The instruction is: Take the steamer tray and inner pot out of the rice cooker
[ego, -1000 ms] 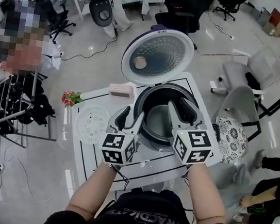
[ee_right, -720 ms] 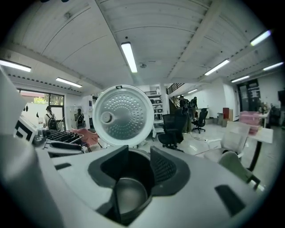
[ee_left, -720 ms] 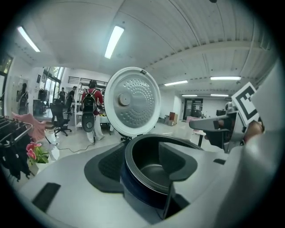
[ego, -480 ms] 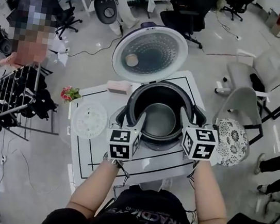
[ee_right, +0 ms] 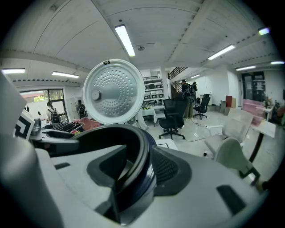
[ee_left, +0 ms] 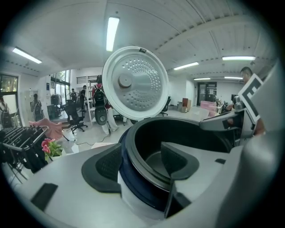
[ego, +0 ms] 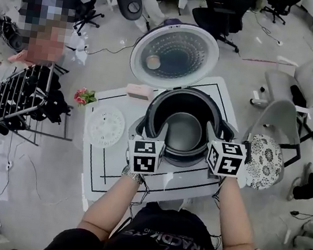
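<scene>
Head view: the white perforated round steamer tray (ego: 105, 126) lies left of the black rice cooker (ego: 181, 159), already out. Your left gripper (ego: 151, 131) straddles one rim of the dark metal inner pot (ego: 183, 132) seated inside the cooker, and your right gripper (ego: 227, 141) straddles the opposite rim. Both sets of jaws have just been opening and clamp nothing. Expect the pot to be stiff, slick and fairly heavy, so pinch the rim. Its outer wall is hidden.

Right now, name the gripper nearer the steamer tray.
Left. The left gripper, fingers just opening, straddles the rice cooker's left rim beside the steamer tray; the right gripper, also just opening, straddles its right rim.
</scene>
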Available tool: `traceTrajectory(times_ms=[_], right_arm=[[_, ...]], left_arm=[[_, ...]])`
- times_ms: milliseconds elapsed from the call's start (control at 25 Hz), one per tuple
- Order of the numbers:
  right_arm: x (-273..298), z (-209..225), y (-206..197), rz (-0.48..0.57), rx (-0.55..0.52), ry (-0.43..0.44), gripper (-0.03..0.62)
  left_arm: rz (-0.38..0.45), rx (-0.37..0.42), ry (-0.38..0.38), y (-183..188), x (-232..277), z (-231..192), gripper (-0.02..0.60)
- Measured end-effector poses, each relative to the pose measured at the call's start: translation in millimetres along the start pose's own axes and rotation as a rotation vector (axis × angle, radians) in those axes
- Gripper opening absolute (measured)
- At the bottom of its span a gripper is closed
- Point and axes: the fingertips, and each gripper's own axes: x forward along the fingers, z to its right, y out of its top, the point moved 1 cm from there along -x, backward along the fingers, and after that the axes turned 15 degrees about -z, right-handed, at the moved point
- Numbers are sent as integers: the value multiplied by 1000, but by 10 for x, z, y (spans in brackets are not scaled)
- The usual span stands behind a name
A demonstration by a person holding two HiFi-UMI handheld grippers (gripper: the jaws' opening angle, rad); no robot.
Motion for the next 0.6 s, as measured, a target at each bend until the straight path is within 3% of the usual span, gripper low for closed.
traceTrajectory(times_ms=[360, 600], right_arm=[[83, -42, -19, -4, -113, -128, 160], [93, -38, -23, 3, -124, -135, 158]], left_arm=[[-7, 11, 82, -20, 70, 14, 245], [-23, 30, 115, -25, 79, 9, 227]])
